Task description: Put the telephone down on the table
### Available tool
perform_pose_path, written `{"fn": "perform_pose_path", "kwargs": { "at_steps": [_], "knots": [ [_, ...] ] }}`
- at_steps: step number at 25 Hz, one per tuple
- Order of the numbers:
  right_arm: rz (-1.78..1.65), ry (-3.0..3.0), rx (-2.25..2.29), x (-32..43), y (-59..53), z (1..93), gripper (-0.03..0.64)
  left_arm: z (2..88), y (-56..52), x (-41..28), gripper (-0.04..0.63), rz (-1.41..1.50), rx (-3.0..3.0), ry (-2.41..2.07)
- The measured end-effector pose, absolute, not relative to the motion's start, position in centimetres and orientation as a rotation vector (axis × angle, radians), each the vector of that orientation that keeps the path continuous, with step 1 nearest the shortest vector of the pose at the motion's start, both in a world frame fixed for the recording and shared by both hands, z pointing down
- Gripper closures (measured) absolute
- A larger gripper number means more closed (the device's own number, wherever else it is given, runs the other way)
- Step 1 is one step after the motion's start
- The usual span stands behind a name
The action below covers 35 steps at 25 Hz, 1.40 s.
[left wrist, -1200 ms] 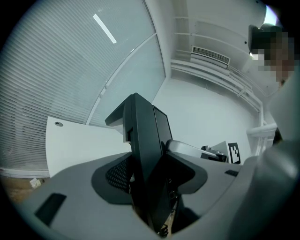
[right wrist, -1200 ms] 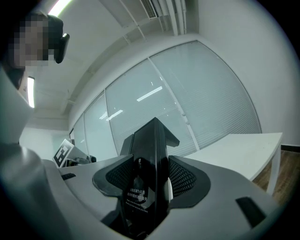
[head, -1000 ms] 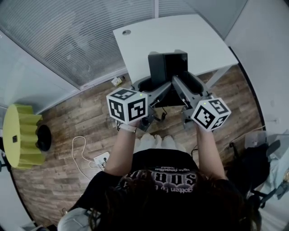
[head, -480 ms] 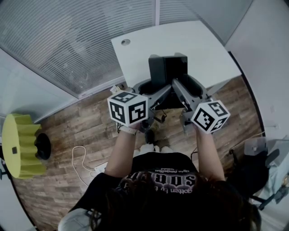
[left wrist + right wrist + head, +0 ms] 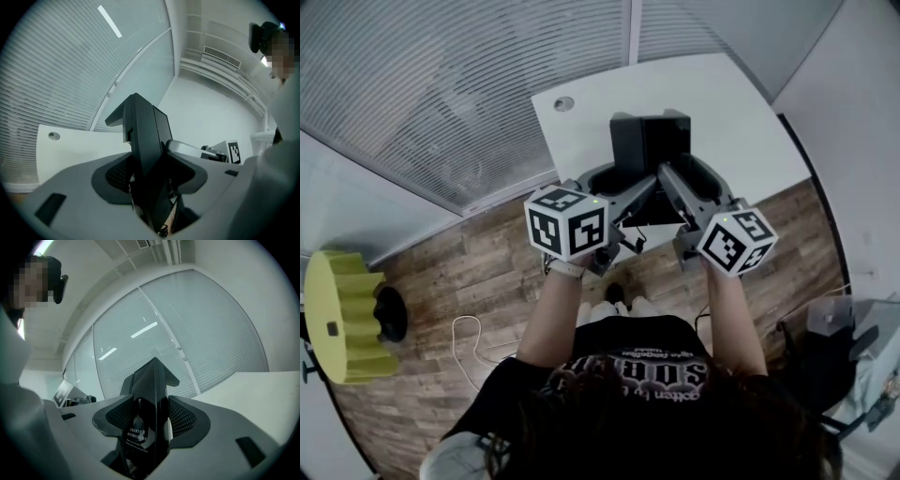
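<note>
Gripping the telephone [image 5: 649, 150] from both sides, the left gripper [image 5: 617, 186] and the right gripper [image 5: 686, 186] meet over the near edge of the table [image 5: 731, 103]. In the left gripper view the jaws are clamped on the telephone, the meshed pads pressing its dark flat sides, with the body standing up between them and leaning a little to the left. The right gripper view shows the same hold from the other side. There the jaws are closed on the glossy black casing, which bears small white print, and its pointed top rises above the pads.

From the head view the telephone is a black block. Its far part lies over the white table top and its near part sits between the two sets of jaws, above the table edge and the floor [image 5: 469, 272]. Whether its underside touches the table cannot be told.

A round hole [image 5: 563, 104] sits at the table's far left corner, well apart from the telephone. The rest of the top is bare white.

Each gripper carries a marker cube, the left cube [image 5: 565, 221] and the right cube [image 5: 736, 238], near the person's wrists. Glass with blinds [image 5: 459, 84] runs along the far left. On the wooden floor at left are a yellow ribbed object [image 5: 342, 314] and a white cable [image 5: 469, 337].
</note>
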State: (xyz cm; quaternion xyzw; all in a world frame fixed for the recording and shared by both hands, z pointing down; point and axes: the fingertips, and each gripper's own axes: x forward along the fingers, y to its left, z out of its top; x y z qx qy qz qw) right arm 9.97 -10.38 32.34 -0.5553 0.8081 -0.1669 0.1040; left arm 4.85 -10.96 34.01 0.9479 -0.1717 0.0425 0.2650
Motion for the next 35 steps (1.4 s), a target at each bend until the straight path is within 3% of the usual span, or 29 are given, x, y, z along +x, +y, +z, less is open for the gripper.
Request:
{"fn": "perform_pose_path", "kwargs": {
  "at_steps": [35],
  "knots": [
    [-0.605, 2.552, -1.448, 12.6, -29.0, 34.6, 0.374, 36.3, -28.5, 7.4, 0.374, 0.070, 2.446, -0.699]
  ]
}}
